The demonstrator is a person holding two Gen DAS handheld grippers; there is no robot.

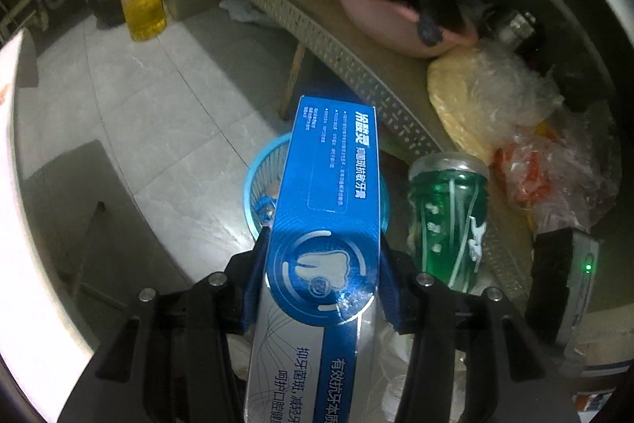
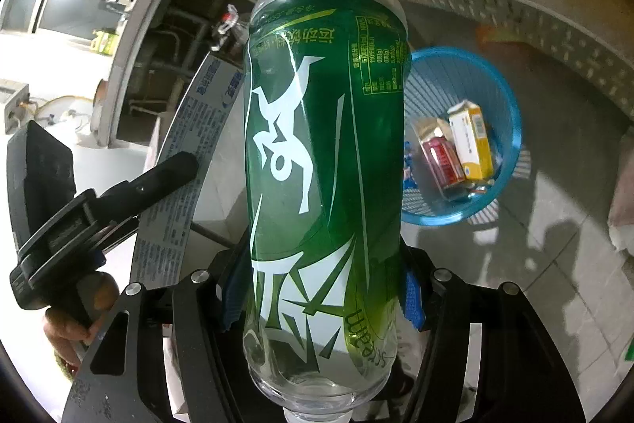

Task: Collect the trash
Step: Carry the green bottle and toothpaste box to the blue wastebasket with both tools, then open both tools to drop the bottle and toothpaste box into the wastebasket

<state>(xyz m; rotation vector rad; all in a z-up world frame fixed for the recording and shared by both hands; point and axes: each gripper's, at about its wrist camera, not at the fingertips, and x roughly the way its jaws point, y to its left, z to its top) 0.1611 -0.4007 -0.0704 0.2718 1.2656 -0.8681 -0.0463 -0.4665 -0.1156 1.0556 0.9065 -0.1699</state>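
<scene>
Left gripper [image 1: 323,264]: jaws part-open, clamped on a blue toothpaste box [image 1: 329,193] held over the blue basket [image 1: 253,185] on the floor. Right gripper [image 2: 319,288]: jaws part-open, clamped on a green plastic bottle [image 2: 325,161] beside that basket, neither item yet dropped. Only the right wrist view shows the basket's contents, a yellow carton [image 2: 471,141] and red packet [image 2: 440,157] already collected; only the left shows bagged clutter [image 1: 527,145] remaining on the table [image 1: 356,66].

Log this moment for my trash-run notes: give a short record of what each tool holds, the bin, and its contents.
left tool: shut on blue toothpaste box
right tool: shut on green plastic bottle
bin: blue basket on tiled floor, beside the table
bin contents: yellow carton, red packet, other small scraps
status: neither item dropped in yet
</scene>
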